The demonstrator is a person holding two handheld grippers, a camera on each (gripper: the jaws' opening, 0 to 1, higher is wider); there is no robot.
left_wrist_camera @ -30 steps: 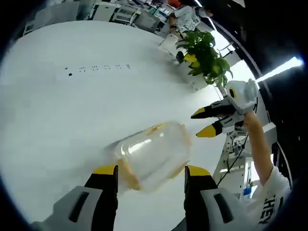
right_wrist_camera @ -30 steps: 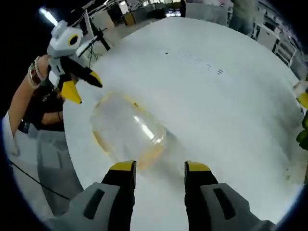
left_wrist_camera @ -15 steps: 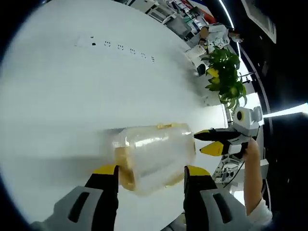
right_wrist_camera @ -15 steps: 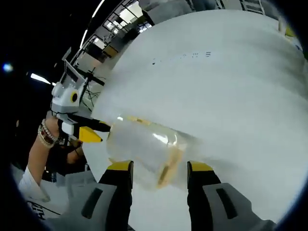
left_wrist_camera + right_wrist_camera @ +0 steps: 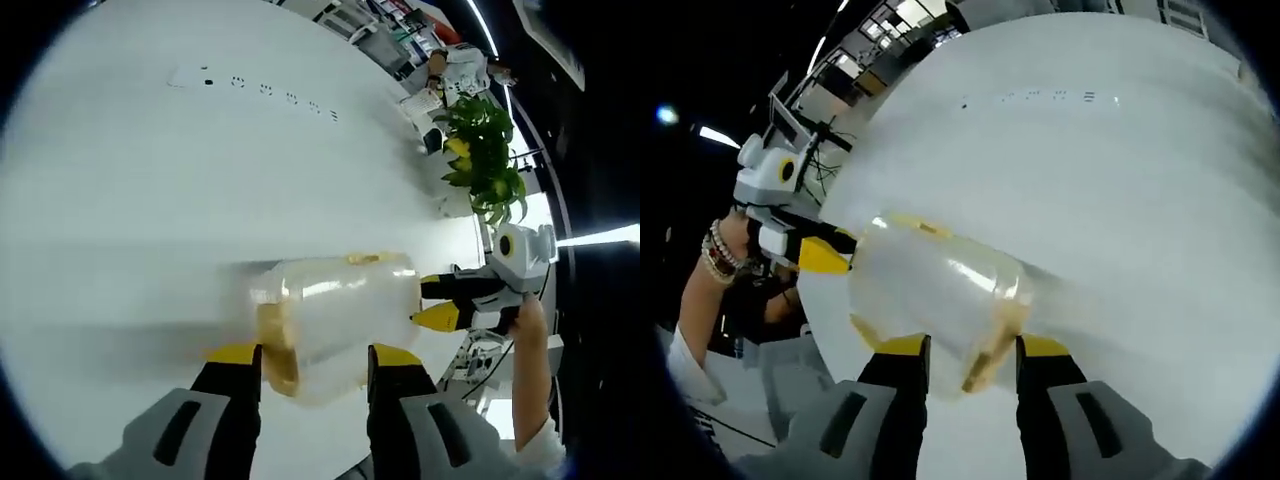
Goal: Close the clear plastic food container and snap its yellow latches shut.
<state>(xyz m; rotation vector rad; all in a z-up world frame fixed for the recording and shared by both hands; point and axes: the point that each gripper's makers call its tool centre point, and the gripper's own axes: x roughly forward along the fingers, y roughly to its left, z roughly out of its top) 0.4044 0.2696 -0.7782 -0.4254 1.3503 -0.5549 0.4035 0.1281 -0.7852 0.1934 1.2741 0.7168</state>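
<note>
container could skid if you squeeze off-centre

the clear plastic food container (image 5: 335,320) lies on the white table (image 5: 150,180), caught between your two grippers from opposite ends. your left gripper (image 5: 310,357) has its jaws narrowed around the near end, by a yellow latch (image 5: 275,350); whether the pads actually bite is unclear. your right gripper (image 5: 962,352) brackets the other end over another latch (image 5: 985,365), jaws likewise drawn in. press unevenly and the slick shell may slide on the table, or a latch may fold crooked instead of snapping home
</note>
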